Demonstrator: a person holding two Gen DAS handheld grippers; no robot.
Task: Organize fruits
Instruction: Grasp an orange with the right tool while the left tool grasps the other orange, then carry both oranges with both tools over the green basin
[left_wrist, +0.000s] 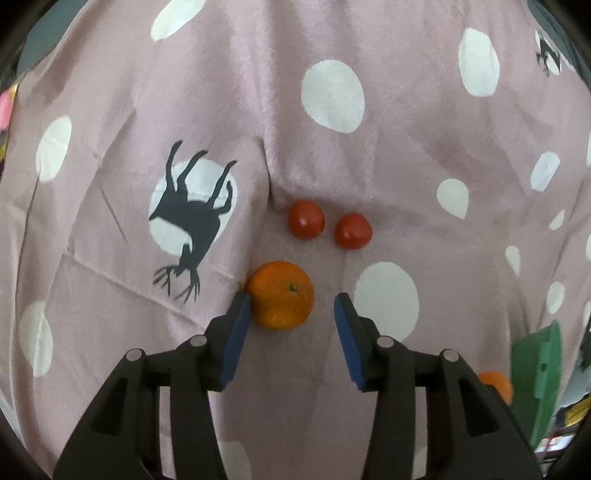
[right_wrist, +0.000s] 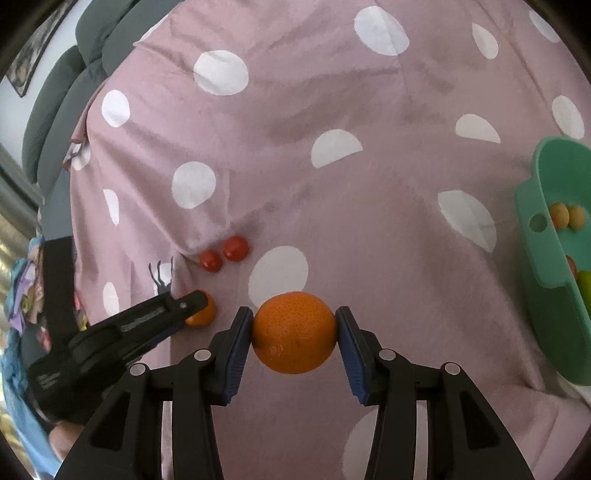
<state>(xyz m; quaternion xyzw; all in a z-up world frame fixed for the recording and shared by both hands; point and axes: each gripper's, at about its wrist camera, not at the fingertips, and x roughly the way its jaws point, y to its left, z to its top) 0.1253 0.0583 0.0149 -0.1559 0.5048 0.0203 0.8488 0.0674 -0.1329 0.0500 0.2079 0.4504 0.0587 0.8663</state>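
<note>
An orange (left_wrist: 280, 295) lies on the pink dotted cloth (left_wrist: 332, 155) between the fingers of my left gripper (left_wrist: 292, 297). The gripper is open: the left pad is at the fruit's side and the right pad stands clear of it. Two small red tomatoes (left_wrist: 306, 219) (left_wrist: 353, 231) rest just beyond, side by side. In the right wrist view my right gripper (right_wrist: 293, 314) is shut on a second orange (right_wrist: 294, 332), held above the cloth. The first orange (right_wrist: 202, 314) shows there at the left, partly hidden behind a black finger (right_wrist: 177, 306) of the left gripper.
A green basket (right_wrist: 546, 266) stands at the right edge with small yellow-orange fruits (right_wrist: 565, 216) and a green one (right_wrist: 585, 286) inside. Its rim (left_wrist: 535, 369) shows in the left wrist view at bottom right. Grey cushions (right_wrist: 66, 96) lie beyond the cloth's far left.
</note>
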